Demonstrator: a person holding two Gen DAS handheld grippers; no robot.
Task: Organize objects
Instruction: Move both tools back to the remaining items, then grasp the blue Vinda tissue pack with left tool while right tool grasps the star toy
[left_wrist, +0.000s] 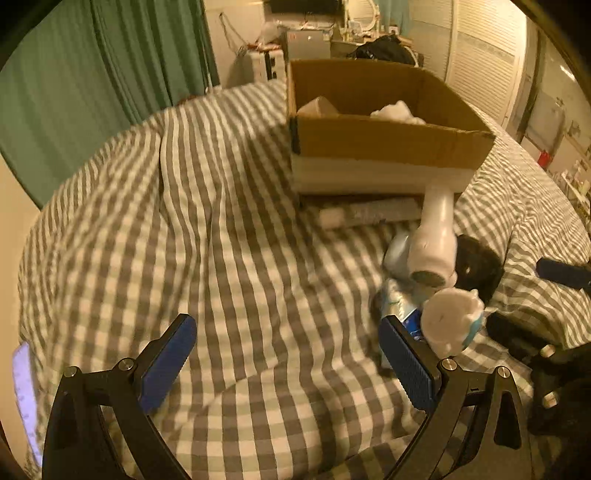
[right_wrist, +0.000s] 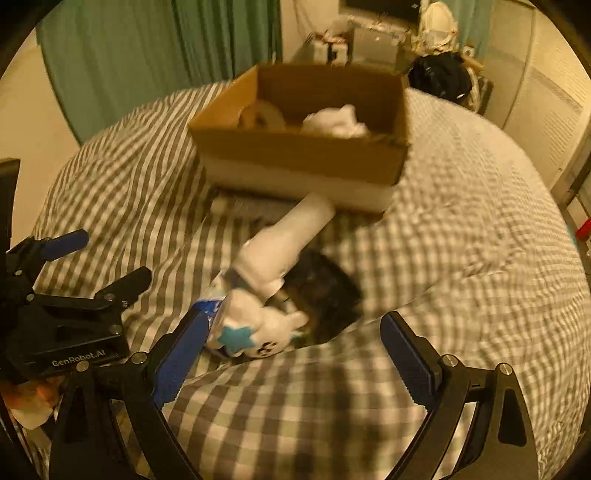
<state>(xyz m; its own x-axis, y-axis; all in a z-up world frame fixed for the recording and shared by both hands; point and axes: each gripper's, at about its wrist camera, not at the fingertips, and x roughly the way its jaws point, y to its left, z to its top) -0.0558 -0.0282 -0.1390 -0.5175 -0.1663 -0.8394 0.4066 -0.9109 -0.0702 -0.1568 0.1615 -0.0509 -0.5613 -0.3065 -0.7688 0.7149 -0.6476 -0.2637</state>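
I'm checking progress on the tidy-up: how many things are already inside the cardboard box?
2 visible: a brownish roll-like item at the left of the cardboard box, and a crumpled white item to its right. The near wall may hide more.

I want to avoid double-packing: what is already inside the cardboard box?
Inside the cardboard box lie a crumpled white item and a pale roundish object to its left. The near wall hides the floor and anything lower.
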